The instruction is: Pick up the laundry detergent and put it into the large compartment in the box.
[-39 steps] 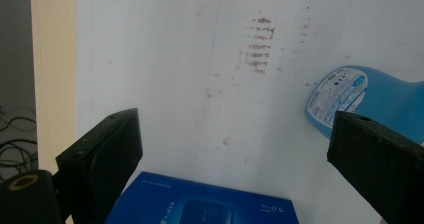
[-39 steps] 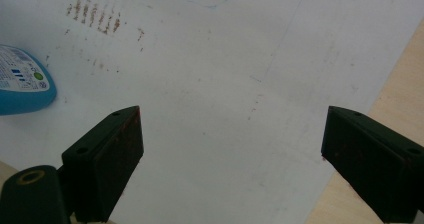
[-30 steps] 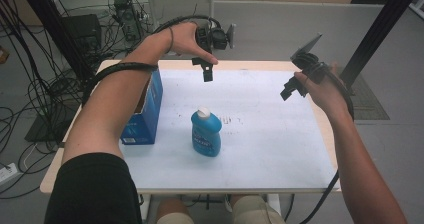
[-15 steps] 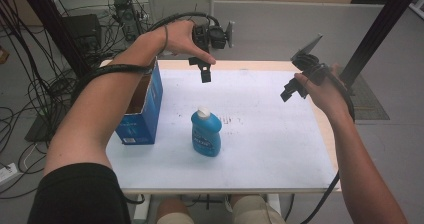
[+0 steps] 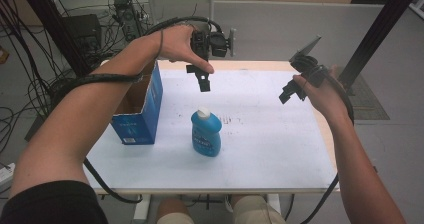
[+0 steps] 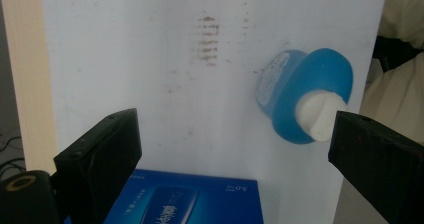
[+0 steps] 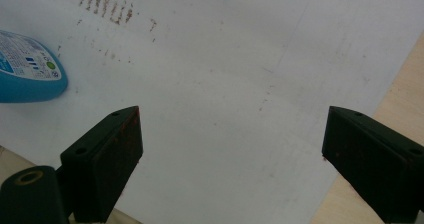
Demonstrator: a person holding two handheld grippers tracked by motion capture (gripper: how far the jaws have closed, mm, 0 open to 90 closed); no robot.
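Jaws apart on both the left gripper [image 5: 202, 79] and right gripper [image 5: 292, 90], holding nothing. Blue box [image 5: 142, 109] open-topped, contents unclear. Blue bottle [image 5: 205, 132] upright mid-table, white cap up.

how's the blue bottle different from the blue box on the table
The blue bottle is rounded with a white cap and stands upright near the table's middle; the blue box is a straight-sided carton at the table's left edge. The blue bottle is capped shut, while the blue box is open at the top, showing a brown inside. The blue box looks bigger than the blue bottle. Both are blue, both stand on the white tabletop, and no jaws touch either.
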